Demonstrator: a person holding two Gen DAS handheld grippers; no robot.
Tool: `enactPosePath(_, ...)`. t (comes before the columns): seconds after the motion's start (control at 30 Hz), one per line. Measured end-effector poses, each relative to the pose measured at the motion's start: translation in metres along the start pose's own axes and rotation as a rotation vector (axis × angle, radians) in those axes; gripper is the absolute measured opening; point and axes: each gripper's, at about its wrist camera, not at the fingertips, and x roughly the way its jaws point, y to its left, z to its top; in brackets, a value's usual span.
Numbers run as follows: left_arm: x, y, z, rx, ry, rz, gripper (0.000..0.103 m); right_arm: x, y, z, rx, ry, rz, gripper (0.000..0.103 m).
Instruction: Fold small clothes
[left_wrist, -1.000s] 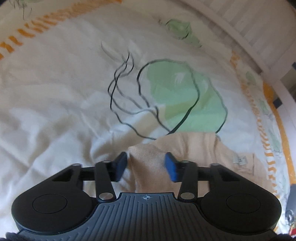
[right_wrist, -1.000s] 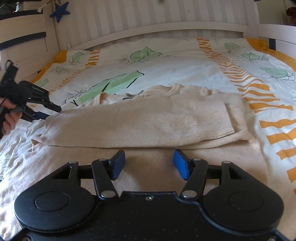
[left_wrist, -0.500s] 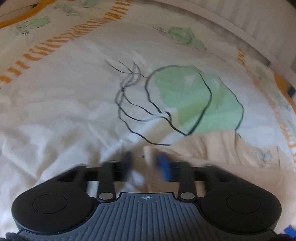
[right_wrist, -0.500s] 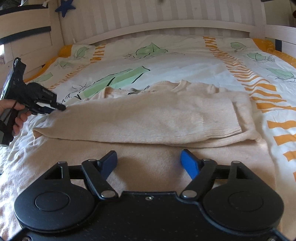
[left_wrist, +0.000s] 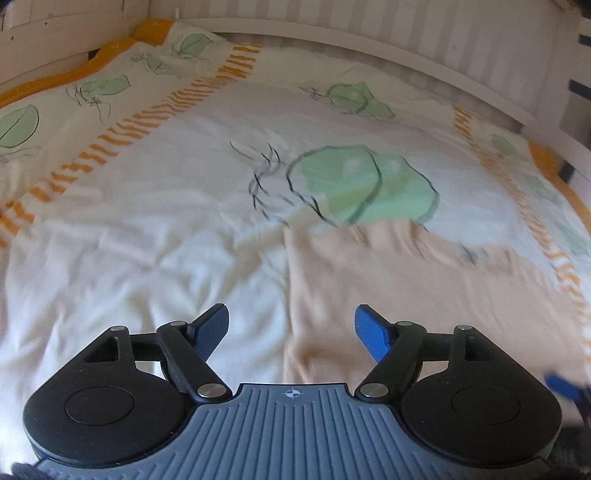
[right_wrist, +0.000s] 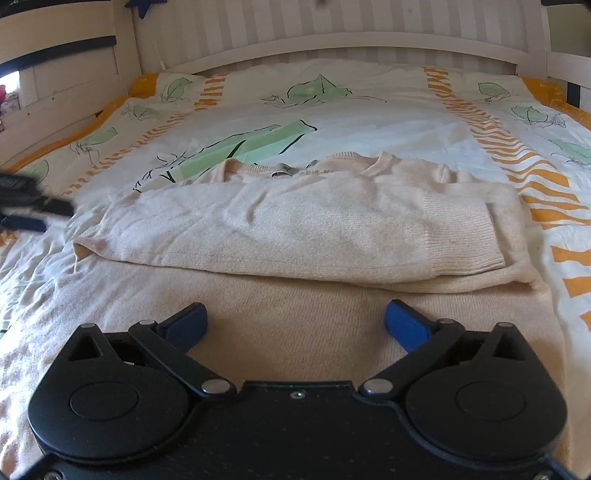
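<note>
A small cream knitted sweater (right_wrist: 295, 229) lies flat on the bed, its sleeves folded across the chest and its neckline at the far side. My right gripper (right_wrist: 293, 321) hovers over the sweater's near hem, its jaws opening wide with nothing pinched. In the left wrist view the sweater (left_wrist: 406, 280) fills the lower right, blurred. My left gripper (left_wrist: 291, 328) is above the sweater's left edge, its jaws opening and empty. The left gripper (right_wrist: 33, 214) also shows blurred at the left edge of the right wrist view.
The bed cover (left_wrist: 147, 221) is white with green leaf prints and orange striped bands, wrinkled to the left of the sweater. A white slatted bed frame (right_wrist: 332, 40) runs around the far end and sides. A tip of the right gripper (left_wrist: 565, 387) shows at the lower right.
My left gripper let go of the sweater's folded sleeve edge, opened and pulled back to the left. My right gripper widened its jaws while staying in place over the hem.
</note>
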Motion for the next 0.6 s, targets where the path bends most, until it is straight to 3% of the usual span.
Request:
enactPosePath(0.17, -0.034, -0.01, -0.028, -0.002, 0.006, -0.016, 0.078, -0.002, -0.004, 0.0, 0.022, -0.007, 0.021, 0.102)
enactPosePath(0.33, -0.055, -0.011, -0.054, -0.041, 0.069, -0.039, 0.078, -0.013, -0.011, -0.001, 0.063, -0.009, 0.047, 0.102)
enactPosePath(0.6, -0.084, -0.012, -0.089, 0.046, 0.1, -0.034, 0.078, -0.082, -0.016, -0.022, 0.037, 0.138, 0.008, 0.102)
